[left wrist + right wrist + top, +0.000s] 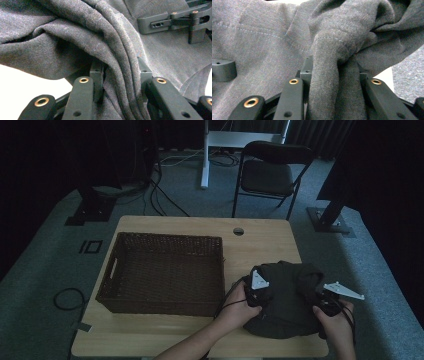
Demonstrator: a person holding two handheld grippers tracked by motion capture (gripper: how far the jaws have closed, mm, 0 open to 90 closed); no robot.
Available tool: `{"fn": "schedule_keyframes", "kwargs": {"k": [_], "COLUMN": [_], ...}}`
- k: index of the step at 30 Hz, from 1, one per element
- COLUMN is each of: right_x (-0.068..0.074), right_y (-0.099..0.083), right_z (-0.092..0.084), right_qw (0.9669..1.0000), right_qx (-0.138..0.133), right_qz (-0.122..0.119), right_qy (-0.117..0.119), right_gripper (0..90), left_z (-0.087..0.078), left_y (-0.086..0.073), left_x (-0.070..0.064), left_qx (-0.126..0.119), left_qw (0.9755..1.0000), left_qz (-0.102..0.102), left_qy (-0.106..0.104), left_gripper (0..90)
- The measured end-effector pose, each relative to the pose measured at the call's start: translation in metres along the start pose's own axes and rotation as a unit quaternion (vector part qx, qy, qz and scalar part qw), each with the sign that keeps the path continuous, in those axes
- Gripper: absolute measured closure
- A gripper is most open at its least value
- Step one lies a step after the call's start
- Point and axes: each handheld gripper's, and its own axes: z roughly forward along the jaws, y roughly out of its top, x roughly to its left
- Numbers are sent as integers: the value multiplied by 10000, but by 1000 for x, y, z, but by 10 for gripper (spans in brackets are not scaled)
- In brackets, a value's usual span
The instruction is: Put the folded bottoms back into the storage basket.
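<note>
Two hand-held grippers, left [261, 291] and right [320, 306], each clamped on bunched folds of the grey trousers [287, 295], presumably for carrying to the wicker basket [112, 270].

High view above the table [165, 332], forward-down; both tongs views close on the shared garment [287, 300].

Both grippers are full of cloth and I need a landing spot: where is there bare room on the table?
The wicker basket is empty. Bare tabletop lies behind the dark garment, around the round hole, and along the near edge below the basket. The near right corner is crowded.
</note>
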Motion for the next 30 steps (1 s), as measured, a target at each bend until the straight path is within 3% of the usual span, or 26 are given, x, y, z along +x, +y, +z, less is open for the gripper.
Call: {"fn": "schedule_keyframes", "kwargs": {"k": [10,18,30], "right_x": [16,31,63], "right_y": [32,57,93], "right_z": [-9,-15,-11], "right_qw": [9996,9987,9969], "right_qx": [-265,-442,-615], "right_qz": [-118,-189,-372], "right_qy": [46,183,306], "right_gripper": [649,649,649], "left_z": [-23,-51,-90], "left_y": [22,41,60], "left_x": [8,20,41], "left_qx": [-163,-339,-494], "left_qw": [9998,9992,9982], "left_qz": [127,198,285], "left_qy": [42,62,178], "left_gripper": [690,690,690]}}
